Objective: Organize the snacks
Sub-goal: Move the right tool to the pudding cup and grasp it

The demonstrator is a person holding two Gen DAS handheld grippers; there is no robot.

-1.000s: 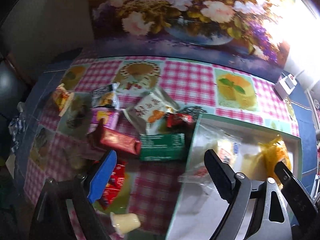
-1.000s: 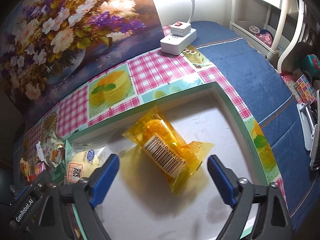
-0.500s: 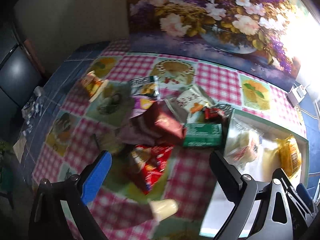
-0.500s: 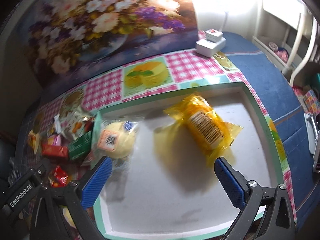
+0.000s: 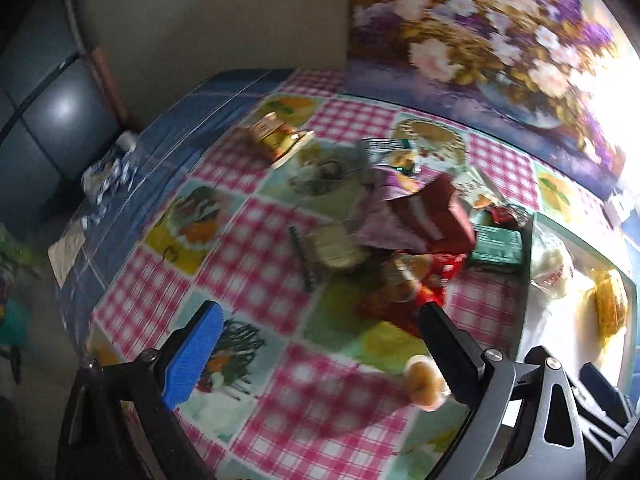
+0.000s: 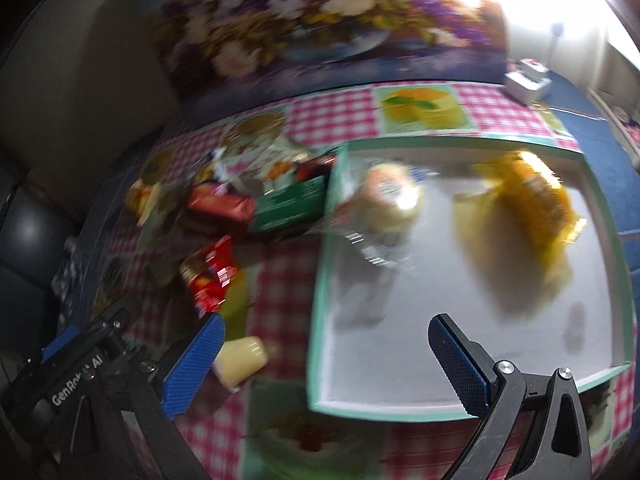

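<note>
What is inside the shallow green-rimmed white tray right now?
Inside the shallow green-rimmed white tray: a yellow barcoded snack packet and a clear-wrapped pale bun. Nothing else shows.

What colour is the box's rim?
Mint green rim around a white inside; clearest in the right wrist view.

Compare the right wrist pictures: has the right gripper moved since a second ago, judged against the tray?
Yes. The right gripper was centred over the tray facing the yellow packet; now it straddles the tray's left edge, so it has shifted left towards the loose snacks.
</note>
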